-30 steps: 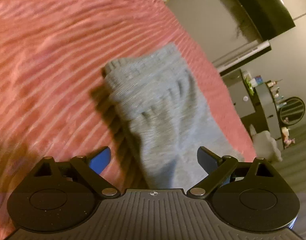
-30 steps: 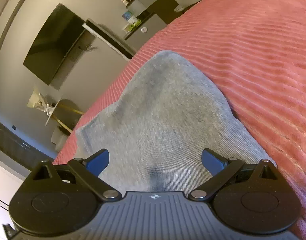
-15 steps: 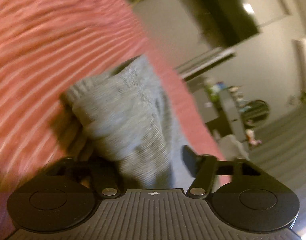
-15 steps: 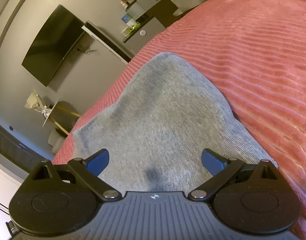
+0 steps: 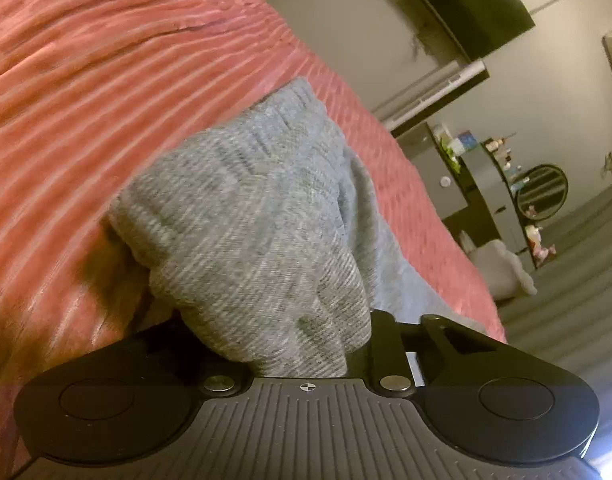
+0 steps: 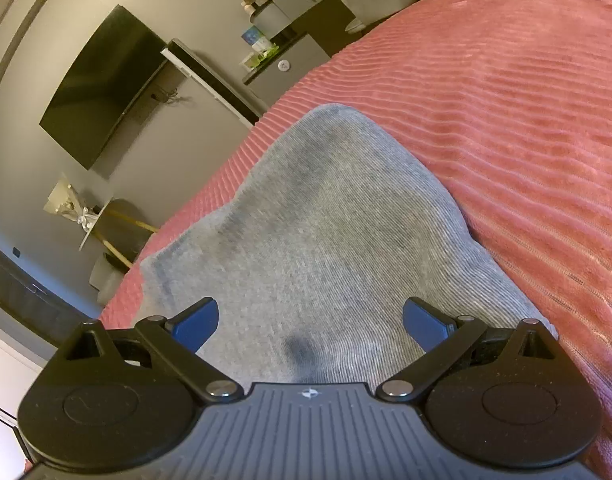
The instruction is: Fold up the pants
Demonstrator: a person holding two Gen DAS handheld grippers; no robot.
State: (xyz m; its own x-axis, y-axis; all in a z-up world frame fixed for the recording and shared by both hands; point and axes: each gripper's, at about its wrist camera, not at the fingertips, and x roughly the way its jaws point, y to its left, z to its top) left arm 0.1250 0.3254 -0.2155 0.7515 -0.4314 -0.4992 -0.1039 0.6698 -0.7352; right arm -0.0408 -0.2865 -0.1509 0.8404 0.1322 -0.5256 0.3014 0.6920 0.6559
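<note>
The grey knit pants lie on a pink ribbed bedspread. In the left wrist view my left gripper is shut on a bunched fold of the pants, which rises between the jaws and hides the fingertips. In the right wrist view the pants lie flat and spread out. My right gripper is open, its blue pads apart just above the grey cloth, holding nothing.
The bedspread stretches to the right. Beyond the bed's edge stand a wall-mounted dark TV, a grey dresser with small items, a round mirror and a pale stool.
My left gripper went from open over the pants to shut on a fold of them, and the cloth is now lifted and bunched. The right gripper stays open in place.
</note>
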